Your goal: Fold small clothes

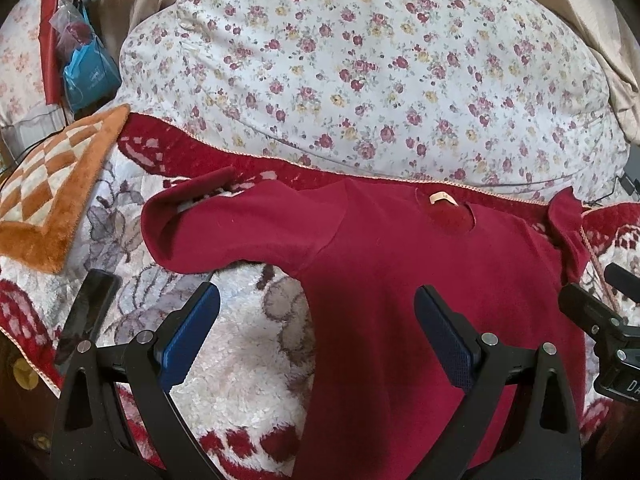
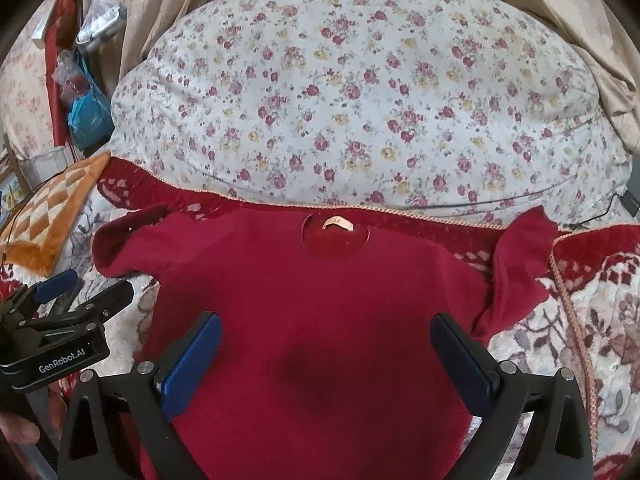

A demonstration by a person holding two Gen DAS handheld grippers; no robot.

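Fingers (image 1: 200, 332) of left gripper (image 1: 318, 336) spread wide, holding nothing, above left edge of red top (image 2: 320, 320). Right gripper (image 2: 326, 364) likewise spread, empty, over top's lower middle. Top lies flat, neck label (image 2: 338, 222) up, on red-and-white floral blanket (image 2: 600, 320), sleeves out, flowered pillow (image 2: 360, 100) beyond collar. Orange checked cushion (image 1: 52, 196) at left.

Floral cushion (image 2: 360, 100) — beige curtains (image 2: 160, 8)

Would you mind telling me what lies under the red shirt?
The red shirt lies spread on a plush red-and-white floral blanket, which shows around its sleeves and sides. Whatever sits beneath the shirt's body is covered.
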